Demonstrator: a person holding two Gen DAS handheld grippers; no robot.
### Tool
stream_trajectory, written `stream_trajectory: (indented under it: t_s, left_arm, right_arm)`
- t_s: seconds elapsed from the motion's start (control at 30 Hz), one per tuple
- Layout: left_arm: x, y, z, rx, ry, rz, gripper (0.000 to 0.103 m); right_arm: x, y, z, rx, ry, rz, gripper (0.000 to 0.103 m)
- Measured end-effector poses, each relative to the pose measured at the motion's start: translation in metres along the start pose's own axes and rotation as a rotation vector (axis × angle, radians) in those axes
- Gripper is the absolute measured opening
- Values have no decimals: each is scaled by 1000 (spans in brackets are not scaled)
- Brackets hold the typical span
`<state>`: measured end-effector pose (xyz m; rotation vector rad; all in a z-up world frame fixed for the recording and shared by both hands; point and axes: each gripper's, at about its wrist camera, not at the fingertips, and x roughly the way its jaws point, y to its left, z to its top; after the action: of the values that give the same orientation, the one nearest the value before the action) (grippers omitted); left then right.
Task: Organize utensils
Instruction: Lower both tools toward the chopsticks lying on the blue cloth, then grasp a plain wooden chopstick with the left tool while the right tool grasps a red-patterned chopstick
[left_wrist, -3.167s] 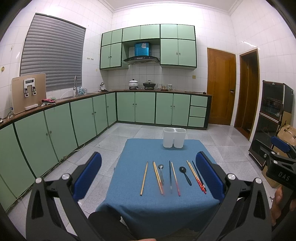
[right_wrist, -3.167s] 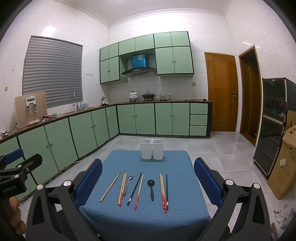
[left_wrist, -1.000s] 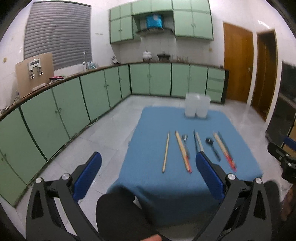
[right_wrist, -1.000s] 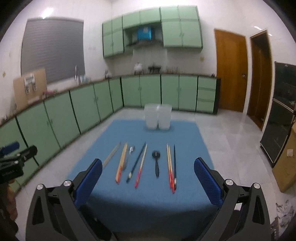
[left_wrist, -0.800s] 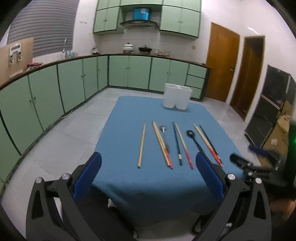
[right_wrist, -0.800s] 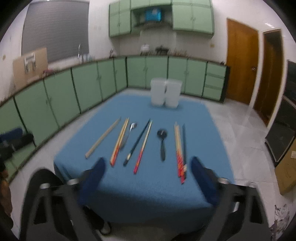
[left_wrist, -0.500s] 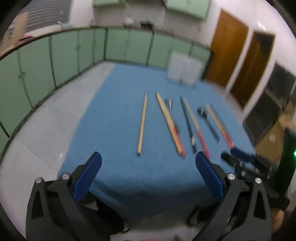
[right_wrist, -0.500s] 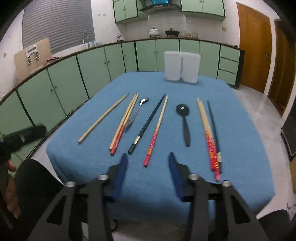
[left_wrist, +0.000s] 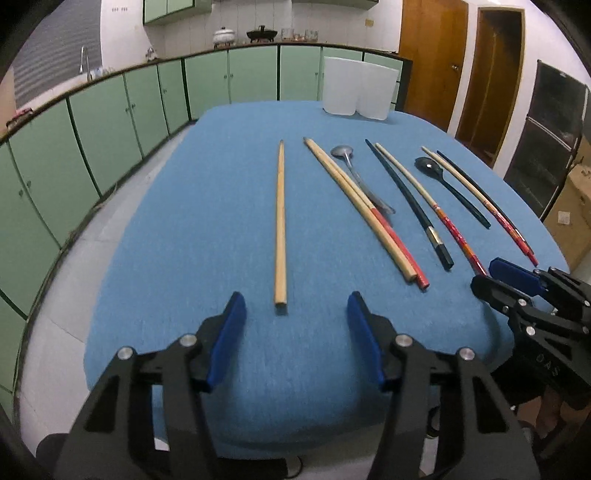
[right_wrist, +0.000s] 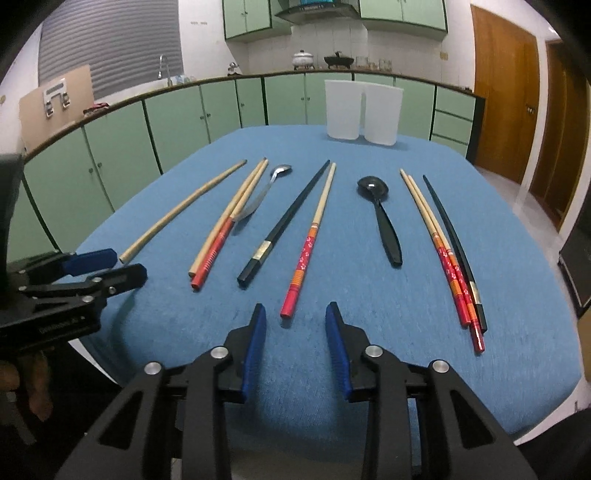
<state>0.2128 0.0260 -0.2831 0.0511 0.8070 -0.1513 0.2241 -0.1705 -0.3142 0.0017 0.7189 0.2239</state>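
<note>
Several chopsticks and two spoons lie in a row on the blue table (left_wrist: 207, 236). My left gripper (left_wrist: 295, 312) is open and empty, just short of the near end of a plain wooden chopstick (left_wrist: 280, 221). My right gripper (right_wrist: 294, 325) is open and empty, its jaws either side of the near end of a red-patterned chopstick (right_wrist: 312, 236). A metal spoon (right_wrist: 266, 192), a black chopstick (right_wrist: 284, 221) and a black spoon (right_wrist: 382, 218) lie alongside. A white two-compartment holder (right_wrist: 364, 110) stands at the table's far edge.
A red-ended chopstick pair (right_wrist: 225, 225) lies left of the metal spoon; another red pair with a black chopstick (right_wrist: 447, 254) lies at the right. Green kitchen cabinets (right_wrist: 110, 147) run behind. The left gripper shows in the right wrist view (right_wrist: 99, 269).
Both grippers have come down and forward to the table's near edge. Their jaws have narrowed but stay open. The utensils have not moved.
</note>
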Motion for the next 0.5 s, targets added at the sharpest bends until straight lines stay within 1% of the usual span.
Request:
stream_trajectory:
  t_s: [0.07,0.1,0.13,0.17,0.2,0.23,0.27,0.3,0.33,0.4,0.5]
  left_arm:
    - [4,-3,1,3,-12,9,55]
    - [4,-4,3,5,-16,6,48]
    - [5,-6,2,6,-19,0,44]
    - [5,-7,3,10,-23,-10,36]
    - [5,-10,3,13,-23,-14,30]
    - [5,-10,3,17,-23,-19,28]
    - [5,-12,3,18,-22,-22,23]
    - [5,-11,5,12,-19,-30,12]
    - [6,-10,8,5,-13,-39,8]
    - [2,-9,11,-8,-12,-35,8]
    - [-13,-9,18,-26,-43,-33,7]
  right_arm:
    - [1,0,0,-6,-19,-1,30]
    - [3,0,0,-11,-26,3,27]
    - [4,0,1,-13,-29,7,26]
    - [5,-1,2,-13,-31,13,23]
    - [5,-1,2,-13,-30,18,20]
    - [5,-1,4,-10,-26,27,17]
    - [5,-2,5,-8,-22,36,9]
    - [5,-4,7,-5,-17,45,9]
    - [5,-5,8,-1,-11,52,9]
    - [2,-9,13,10,-7,58,9]
    - [-9,-14,23,17,-26,51,8]
